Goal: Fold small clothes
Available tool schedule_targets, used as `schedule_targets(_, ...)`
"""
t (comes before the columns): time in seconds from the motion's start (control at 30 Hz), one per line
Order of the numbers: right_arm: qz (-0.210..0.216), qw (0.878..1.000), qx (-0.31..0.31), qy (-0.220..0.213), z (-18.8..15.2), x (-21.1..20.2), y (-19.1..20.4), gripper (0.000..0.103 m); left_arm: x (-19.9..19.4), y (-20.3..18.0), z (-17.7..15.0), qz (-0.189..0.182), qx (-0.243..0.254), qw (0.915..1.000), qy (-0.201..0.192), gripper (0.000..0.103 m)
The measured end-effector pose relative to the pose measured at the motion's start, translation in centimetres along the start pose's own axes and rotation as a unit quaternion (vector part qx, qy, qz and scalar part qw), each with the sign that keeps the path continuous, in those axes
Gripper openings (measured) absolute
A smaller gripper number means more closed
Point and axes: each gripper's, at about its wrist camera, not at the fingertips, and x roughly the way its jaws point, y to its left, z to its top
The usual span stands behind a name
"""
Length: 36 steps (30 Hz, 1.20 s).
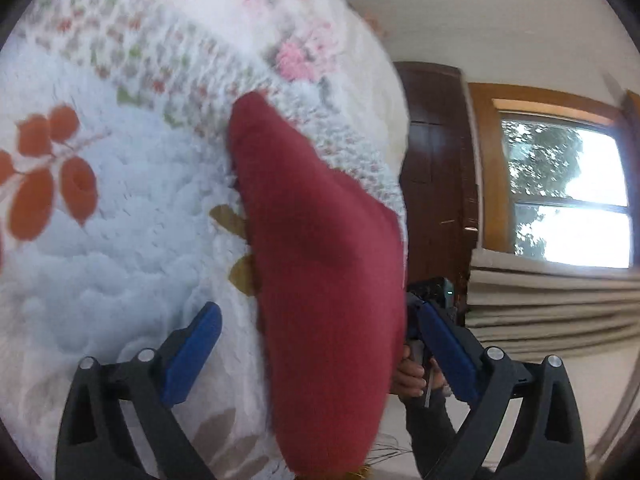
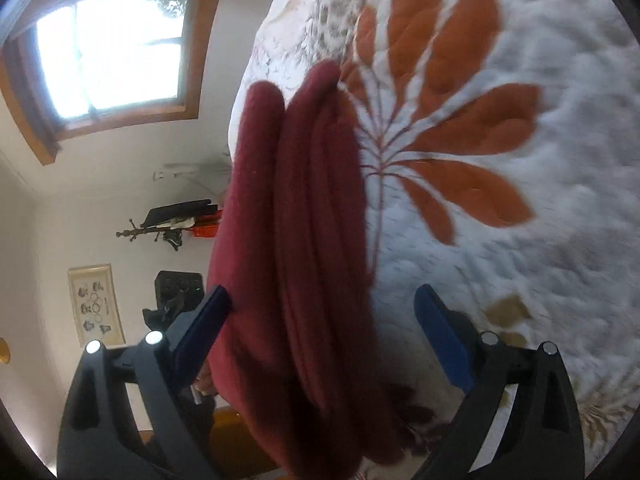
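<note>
Dark red knitted garment (image 1: 320,280), bunched in lengthwise folds, hangs between the spread blue fingers of both tools over the white quilted bedspread with orange leaf print (image 1: 120,240). Left gripper (image 1: 320,344) and right gripper (image 2: 324,320): jaws wide, gripping nothing visible. Judged mid-fold; next, lay it flat and pinch an edge.

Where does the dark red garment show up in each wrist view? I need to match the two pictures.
Left wrist view: the dark red garment runs from centre to the bottom edge, between the open jaws, against the bedspread.
Right wrist view: the dark red garment fills the centre, bunched in lengthwise folds between the open jaws.
Shared landmark: the wood-framed window.
</note>
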Motion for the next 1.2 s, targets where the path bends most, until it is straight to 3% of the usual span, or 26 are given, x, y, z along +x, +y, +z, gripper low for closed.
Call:
schedule_targets(0.13, 0.004, 1.000, -0.005, 0.005, 0.0, 0.3, 0.5, 0.098, 1.8, -0.7, 1.2, -0.011, 0.008, 0.9997, 0.020, 0.099)
schedule_targets(0.23, 0.025, 0.999, -0.045, 0.005, -0.5, -0.2, 3.0, 0.097, 2.4, -2.6, 1.0, -0.023, 0.034, 0.9984, 0.038, 0.099)
schedule_targets(0.33, -0.014, 0.999, -0.033, 0.003, 0.2, 0.4, 2.1, 0.097, 4.0, -1.5, 1.4, 0.005, 0.023, 0.9978, 0.062, 0.098)
schedule_targets(0.43, -0.013, 0.999, -0.033, 0.007, -0.1, 1.1, 2.0, 0.098, 4.4, -0.7, 1.8, -0.006, 0.002, 0.9984, 0.056, 0.099)
schedule_targets(0.57, -0.032, 0.998, -0.050, 0.000, -0.3, 1.9, 2.8, 0.097, 6.2, -2.0, 0.6, 0.005, 0.035, 0.9964, 0.077, 0.096)
schedule_targets(0.67, -0.043, 0.995, -0.086, -0.008, -1.3, 1.2, 5.2, 0.077, 6.7, -2.6, 0.4, 0.020, 0.043, 0.9954, 0.084, 0.068)
schedule_targets(0.7, -0.040, 0.995, -0.091, -0.005, -1.6, 1.2, 5.5, 0.055, 6.2, -2.4, 0.3, 0.014, 0.036, 0.9959, 0.081, 0.061)
schedule_targets(0.77, -0.031, 0.997, -0.070, -0.007, -1.6, 1.2, 4.9, 0.048, 5.7, -1.9, 0.4, 0.003, 0.027, 0.9966, 0.078, 0.053)
schedule_targets(0.9, -0.035, 0.995, -0.086, -0.029, -2.8, 0.9, 6.9, 0.042, 5.4, -2.6, -0.1, -0.002, 0.025, 0.9972, 0.071, 0.049)
schedule_targets(1.0, -0.015, 0.994, -0.105, -0.035, -4.4, 0.7, 9.9, 0.042, 2.7, -4.1, -1.0, -0.021, 0.043, 0.9972, 0.056, 0.048)
schedule_targets(1.2, 0.027, 0.988, -0.150, -0.007, -10.2, 3.7, 16.4, 0.041, -7.5, -5.3, -5.4, -0.042, 0.067, 0.9968, 0.013, 0.048)
